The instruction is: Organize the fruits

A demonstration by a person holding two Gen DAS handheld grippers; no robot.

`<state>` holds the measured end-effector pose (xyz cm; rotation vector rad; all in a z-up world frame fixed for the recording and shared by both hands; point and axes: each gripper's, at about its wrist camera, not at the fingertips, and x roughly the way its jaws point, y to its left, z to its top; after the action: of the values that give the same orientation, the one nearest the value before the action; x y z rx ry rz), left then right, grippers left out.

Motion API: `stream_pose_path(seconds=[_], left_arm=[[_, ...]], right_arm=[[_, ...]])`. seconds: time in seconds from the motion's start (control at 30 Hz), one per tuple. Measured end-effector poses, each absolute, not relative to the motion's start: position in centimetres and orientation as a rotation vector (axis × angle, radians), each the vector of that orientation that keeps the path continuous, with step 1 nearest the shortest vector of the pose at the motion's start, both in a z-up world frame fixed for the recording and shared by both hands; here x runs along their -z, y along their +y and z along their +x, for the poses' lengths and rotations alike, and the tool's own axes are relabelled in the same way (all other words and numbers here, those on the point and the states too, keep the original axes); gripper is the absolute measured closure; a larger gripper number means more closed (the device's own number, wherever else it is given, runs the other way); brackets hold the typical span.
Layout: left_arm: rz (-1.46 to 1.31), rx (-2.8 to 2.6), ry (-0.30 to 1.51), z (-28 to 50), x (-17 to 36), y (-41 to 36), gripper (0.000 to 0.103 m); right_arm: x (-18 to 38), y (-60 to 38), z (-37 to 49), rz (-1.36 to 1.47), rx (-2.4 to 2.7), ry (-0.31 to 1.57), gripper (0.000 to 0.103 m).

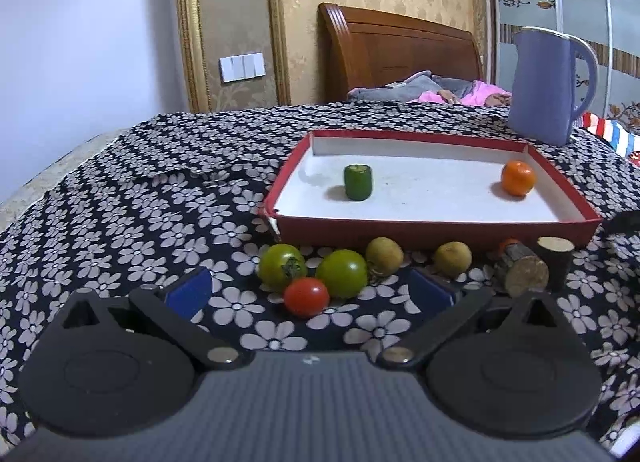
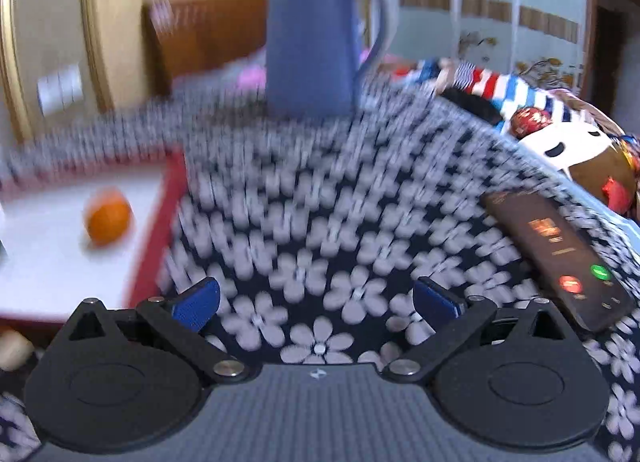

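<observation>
Cloth: black fabric printed with white flowers (image 1: 168,197) covers the whole work surface.
Tray: shallow rectangular red-walled tray with a white floor (image 1: 440,227) sits at 1 o'clock in the left wrist view; its red right wall shows at 9 o'clock in the blurred right wrist view.
Jug: tall blue-violet jug with a handle (image 1: 546,87) stands just behind the tray's far right corner.
Phone: dark smartphone with a lit screen (image 2: 560,254) lies at 3 o'clock in the right wrist view.
Left gripper (image 1: 310,292): jaws spread wide, holding nothing, the loose fruits just ahead.
Right gripper (image 2: 316,298): jaws spread wide over bare cloth.
Wood: two short log pieces (image 1: 522,274) lie by the tray's front right corner.
In tray: round orange mandarin (image 1: 518,178) far right, cut green cucumber stub (image 1: 358,182) upright at left, well apart.
Loose fruits: two green tomatoes (image 1: 343,273), a small red tomato (image 1: 307,296) touching them, and two yellowish-brown round fruits (image 1: 384,256) line up in front of the tray's front wall.
</observation>
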<state>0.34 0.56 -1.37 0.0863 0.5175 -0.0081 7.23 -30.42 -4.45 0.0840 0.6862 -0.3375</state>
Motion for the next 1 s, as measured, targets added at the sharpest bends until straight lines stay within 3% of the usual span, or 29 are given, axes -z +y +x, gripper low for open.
stream_pose_path(seconds=[0.57, 1.0], left_arm=[[0.07, 0.026, 0.584, 1.9, 2.4, -0.3, 0.0], [0.073, -0.037, 0.535, 2.0, 2.2, -0.2, 0.0]], right_arm=[[4.7, -30.3, 7.0, 0.094, 0.337, 0.683, 0.0], [4.7, -30.3, 7.0, 0.095, 0.336, 0.682, 0.0]])
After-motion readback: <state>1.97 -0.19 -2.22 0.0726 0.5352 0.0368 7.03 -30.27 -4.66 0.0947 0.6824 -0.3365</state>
